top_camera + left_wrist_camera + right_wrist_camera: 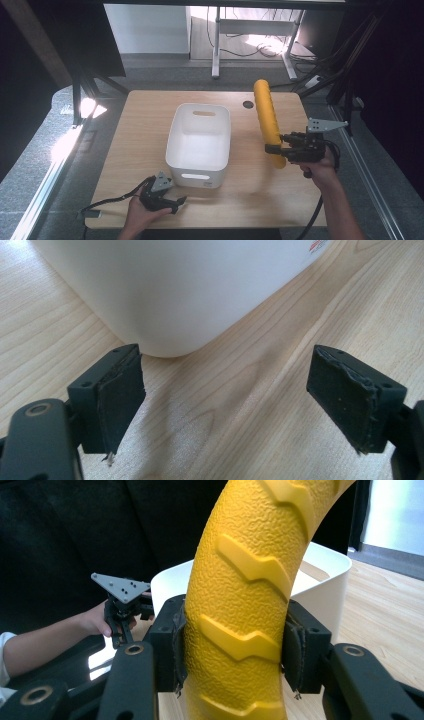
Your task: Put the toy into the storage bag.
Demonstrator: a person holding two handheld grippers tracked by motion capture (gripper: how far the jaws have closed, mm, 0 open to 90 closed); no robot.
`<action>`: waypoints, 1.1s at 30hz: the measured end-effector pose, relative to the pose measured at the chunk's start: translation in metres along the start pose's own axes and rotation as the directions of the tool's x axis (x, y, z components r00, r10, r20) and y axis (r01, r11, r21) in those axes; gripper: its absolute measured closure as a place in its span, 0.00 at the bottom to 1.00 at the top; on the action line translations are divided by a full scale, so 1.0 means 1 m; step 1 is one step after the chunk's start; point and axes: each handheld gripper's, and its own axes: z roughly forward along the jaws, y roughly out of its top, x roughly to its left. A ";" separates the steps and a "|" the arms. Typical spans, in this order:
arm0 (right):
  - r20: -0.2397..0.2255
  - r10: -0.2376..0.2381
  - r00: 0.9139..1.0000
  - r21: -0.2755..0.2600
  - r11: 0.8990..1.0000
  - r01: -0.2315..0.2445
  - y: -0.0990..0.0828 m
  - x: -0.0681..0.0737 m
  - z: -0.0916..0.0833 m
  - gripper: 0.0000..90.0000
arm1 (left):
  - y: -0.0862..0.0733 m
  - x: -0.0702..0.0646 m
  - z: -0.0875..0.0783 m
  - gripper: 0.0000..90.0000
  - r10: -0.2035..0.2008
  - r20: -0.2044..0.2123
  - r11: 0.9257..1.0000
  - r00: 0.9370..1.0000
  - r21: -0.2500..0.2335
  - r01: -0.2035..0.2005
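A long yellow textured roller (267, 120) with raised zigzag ridges is held up off the table at the right. My right gripper (278, 149) is shut on its lower end; in the right gripper view both pads press the yellow roller (240, 605). A white plastic bin (200, 142) with handle slots stands in the middle of the wooden table (250, 190). My left gripper (181, 202) rests near the bin's front left corner, open, with nothing between its fingers (120, 390). The white bin's corner (180, 295) lies just ahead of the left jaws.
A round cable hole (248, 104) sits near the table's far edge. Black stands and cables (345, 75) flank the table at the right; a desk frame (216, 45) stands on the floor beyond. The other hand and its gripper (122, 607) appear beyond the bin.
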 end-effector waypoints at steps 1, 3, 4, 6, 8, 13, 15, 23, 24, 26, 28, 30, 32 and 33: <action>0.000 -0.002 1.000 -0.003 1.000 0.002 0.000 0.000 0.000 0.57 | 0.000 0.000 0.000 0.17 0.002 0.001 1.000 1.000 0.001 -0.002; 0.000 -0.003 1.000 -0.008 1.000 0.003 0.002 0.000 0.001 0.57 | 0.000 0.000 0.000 0.17 0.003 0.001 1.000 1.000 0.001 -0.003; 0.000 -0.003 1.000 -0.008 1.000 0.003 0.002 0.000 0.001 0.57 | 0.000 0.000 0.000 0.17 0.003 0.001 1.000 1.000 0.003 -0.003; -0.001 -0.001 1.000 -0.019 1.000 0.001 0.005 0.000 0.002 0.57 | 0.000 0.000 0.000 0.17 0.003 0.001 1.000 1.000 0.002 -0.003; 0.001 -0.002 1.000 -0.023 1.000 0.002 0.006 0.000 0.003 0.57 | 0.000 0.000 0.000 0.17 0.002 0.001 1.000 1.000 0.002 -0.002; 0.001 -0.007 1.000 -0.024 1.000 0.007 0.008 0.001 0.005 0.57 | 0.000 0.000 0.001 0.17 0.001 0.001 1.000 1.000 0.006 -0.001; -0.002 -0.006 1.000 -0.028 1.000 0.006 0.010 0.002 0.007 0.57 | 0.000 0.000 0.001 0.17 0.002 0.001 1.000 1.000 0.006 -0.002; -0.010 -0.015 1.000 -0.041 0.999 0.014 0.018 0.005 0.012 0.57 | 0.000 0.000 0.001 0.17 0.004 0.000 1.000 1.000 0.009 -0.004; -0.012 -0.016 1.000 -0.043 0.999 0.016 0.019 0.005 0.013 0.57 | 0.000 0.000 0.001 0.17 0.004 0.000 1.000 1.000 0.009 -0.004; -0.016 -0.018 1.000 -0.044 0.999 0.017 0.020 0.006 0.015 0.57 | 0.000 0.000 0.001 0.17 0.004 0.001 1.000 1.000 0.009 -0.004; -0.018 -0.023 1.000 -0.047 0.999 0.022 0.022 0.006 0.016 0.57 | 0.000 0.000 0.001 0.17 0.004 0.001 1.000 1.000 0.010 -0.004; -0.022 -0.025 0.999 -0.050 0.998 0.024 0.023 0.007 0.018 0.57 | 0.000 0.000 0.001 0.17 0.004 0.000 1.000 1.000 0.011 -0.004; -0.026 -0.028 0.999 -0.055 0.998 0.027 0.025 0.007 0.019 0.57 | 0.000 0.000 0.001 0.17 0.004 0.001 1.000 1.000 0.011 -0.004; -0.029 -0.026 0.999 -0.056 0.998 0.024 0.025 0.008 0.020 0.57 | 0.000 0.000 0.001 0.17 0.004 0.001 1.000 1.000 0.011 -0.004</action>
